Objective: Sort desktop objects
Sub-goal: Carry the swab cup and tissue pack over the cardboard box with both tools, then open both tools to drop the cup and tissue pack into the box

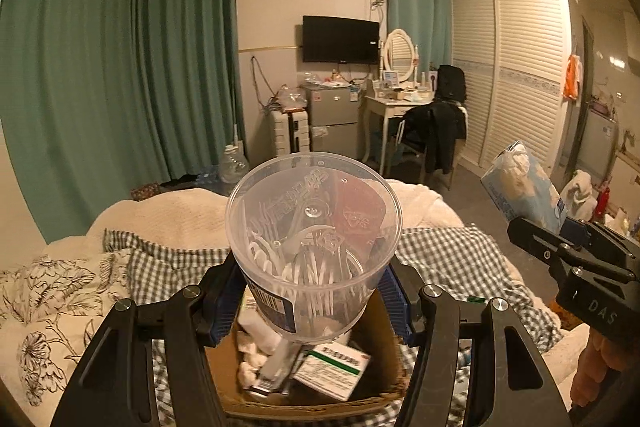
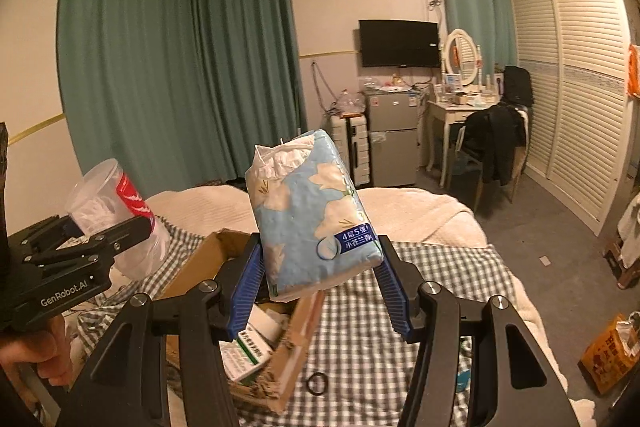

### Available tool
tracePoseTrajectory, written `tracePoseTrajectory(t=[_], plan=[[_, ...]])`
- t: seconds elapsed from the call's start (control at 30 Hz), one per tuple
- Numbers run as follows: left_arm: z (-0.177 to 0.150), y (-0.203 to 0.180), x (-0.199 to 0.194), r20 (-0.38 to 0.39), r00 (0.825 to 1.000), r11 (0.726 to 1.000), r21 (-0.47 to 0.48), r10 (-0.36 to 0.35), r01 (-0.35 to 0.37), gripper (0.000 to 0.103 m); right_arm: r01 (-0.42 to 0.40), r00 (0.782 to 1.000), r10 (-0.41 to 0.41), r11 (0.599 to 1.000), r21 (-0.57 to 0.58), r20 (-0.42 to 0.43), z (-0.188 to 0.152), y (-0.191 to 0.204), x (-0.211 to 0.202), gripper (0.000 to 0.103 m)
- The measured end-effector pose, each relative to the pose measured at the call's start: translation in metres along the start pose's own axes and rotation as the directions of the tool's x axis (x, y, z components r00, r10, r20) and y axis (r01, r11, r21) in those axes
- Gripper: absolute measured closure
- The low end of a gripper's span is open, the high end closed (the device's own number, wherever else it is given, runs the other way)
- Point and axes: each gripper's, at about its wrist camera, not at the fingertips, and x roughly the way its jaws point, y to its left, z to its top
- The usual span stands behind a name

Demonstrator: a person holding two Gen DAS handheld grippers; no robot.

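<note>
My left gripper [image 1: 312,291] is shut on a clear plastic tub [image 1: 314,223] of white floss picks and holds it tilted above an open cardboard box [image 1: 380,351]. The tub also shows at the left of the right wrist view [image 2: 108,203]. My right gripper [image 2: 320,267] is shut on a blue flowered tissue pack [image 2: 312,211] and holds it in the air over the box's right edge [image 2: 296,343]. The pack also shows at the right of the left wrist view [image 1: 524,187]. In the box lie a green-and-white medicine box [image 1: 334,369], white tissue and a metal item.
The box rests on a bed with a checked sheet [image 2: 400,307] and a cream blanket [image 1: 168,211]. A black hair ring [image 2: 318,383] lies on the sheet beside the box. A flowered quilt [image 1: 44,307] lies at the left. An orange bag [image 2: 608,355] stands on the floor at the right.
</note>
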Motion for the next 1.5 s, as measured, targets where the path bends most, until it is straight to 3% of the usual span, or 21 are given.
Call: tracePoseTrajectory(t=[0.33,0.67,1.37,1.5], plan=[[-0.015,0.029,0.022,-0.044,0.999,0.999,-0.029,0.032,-0.034,0.04,-0.063,0.997,0.061,0.997,-0.033,-0.041,-0.008,0.032,0.034,0.049],[-0.043,0.042,0.073,-0.141,0.989,0.998,-0.05,0.032,-0.039,0.041,-0.1,0.988,0.093,0.994,-0.051,-0.122,-0.033,0.042,0.084,0.049],[-0.098,0.06,0.168,-0.342,0.937,0.995,-0.047,0.071,-0.092,0.04,-0.175,0.933,0.131,0.979,-0.101,-0.336,-0.084,0.056,0.197,0.048],[-0.1,0.061,0.172,-0.356,0.932,0.995,-0.048,0.067,-0.09,0.038,-0.203,0.925,0.166,0.976,-0.074,-0.341,-0.088,0.053,0.204,0.038]])
